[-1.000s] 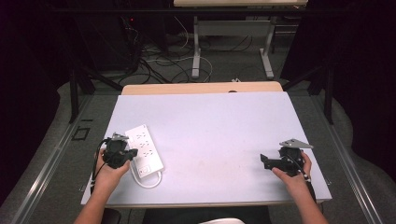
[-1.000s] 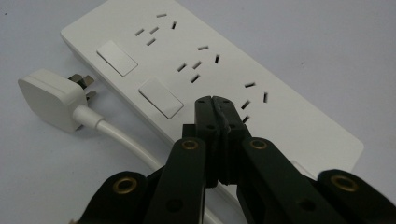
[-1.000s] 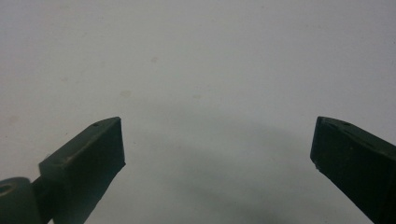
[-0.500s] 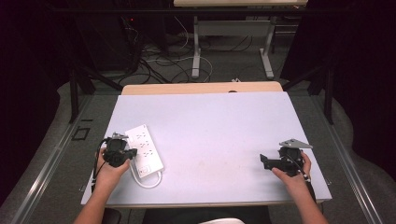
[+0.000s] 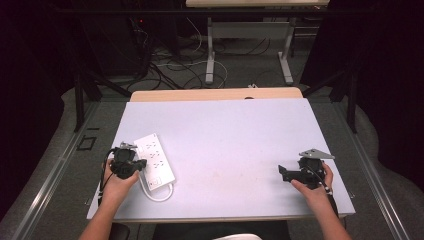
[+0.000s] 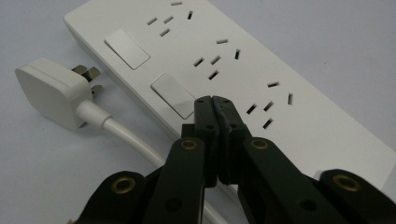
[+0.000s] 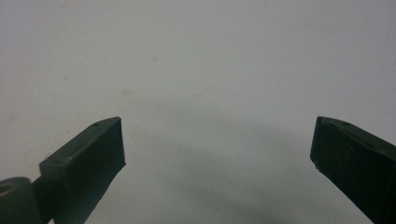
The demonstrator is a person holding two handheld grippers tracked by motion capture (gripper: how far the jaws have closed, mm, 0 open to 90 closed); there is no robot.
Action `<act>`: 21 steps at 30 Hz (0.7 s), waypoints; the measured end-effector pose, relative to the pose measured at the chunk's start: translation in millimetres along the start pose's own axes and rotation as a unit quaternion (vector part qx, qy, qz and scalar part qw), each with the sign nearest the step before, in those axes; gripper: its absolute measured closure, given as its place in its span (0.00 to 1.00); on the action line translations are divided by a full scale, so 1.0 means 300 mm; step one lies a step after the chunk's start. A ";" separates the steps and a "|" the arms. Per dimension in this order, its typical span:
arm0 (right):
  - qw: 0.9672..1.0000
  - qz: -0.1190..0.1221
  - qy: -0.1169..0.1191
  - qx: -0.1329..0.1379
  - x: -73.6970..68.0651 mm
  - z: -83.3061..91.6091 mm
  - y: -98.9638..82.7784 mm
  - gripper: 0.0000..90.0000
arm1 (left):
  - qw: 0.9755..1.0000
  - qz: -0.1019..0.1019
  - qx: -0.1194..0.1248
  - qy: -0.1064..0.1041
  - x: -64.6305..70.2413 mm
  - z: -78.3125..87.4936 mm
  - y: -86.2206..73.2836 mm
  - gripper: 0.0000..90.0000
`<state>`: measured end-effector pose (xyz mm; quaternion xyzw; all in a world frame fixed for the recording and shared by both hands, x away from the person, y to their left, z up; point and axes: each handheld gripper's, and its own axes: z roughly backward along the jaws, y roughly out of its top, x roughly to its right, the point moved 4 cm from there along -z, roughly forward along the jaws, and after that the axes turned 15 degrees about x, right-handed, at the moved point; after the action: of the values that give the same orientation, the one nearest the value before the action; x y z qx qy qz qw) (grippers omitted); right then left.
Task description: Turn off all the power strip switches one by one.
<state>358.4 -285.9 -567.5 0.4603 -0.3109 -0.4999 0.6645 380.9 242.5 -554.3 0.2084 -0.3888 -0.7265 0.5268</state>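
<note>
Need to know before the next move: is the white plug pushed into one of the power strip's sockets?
No, the white plug lies on the table beside the power strip, its prongs bare.

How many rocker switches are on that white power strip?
2 in view on the power strip: one switch near the plug, another by the shut left tool. More may be hidden.
</note>
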 end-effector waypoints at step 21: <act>1.000 0.000 0.000 -0.001 -0.002 -0.001 -0.001 0.03 | 1.000 -0.003 0.000 0.003 -0.002 -0.009 -0.007 1.00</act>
<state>358.5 -285.3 -568.0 0.4595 -0.3104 -0.5001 0.6651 381.8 242.6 -557.5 0.2113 -0.3867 -0.7276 0.5258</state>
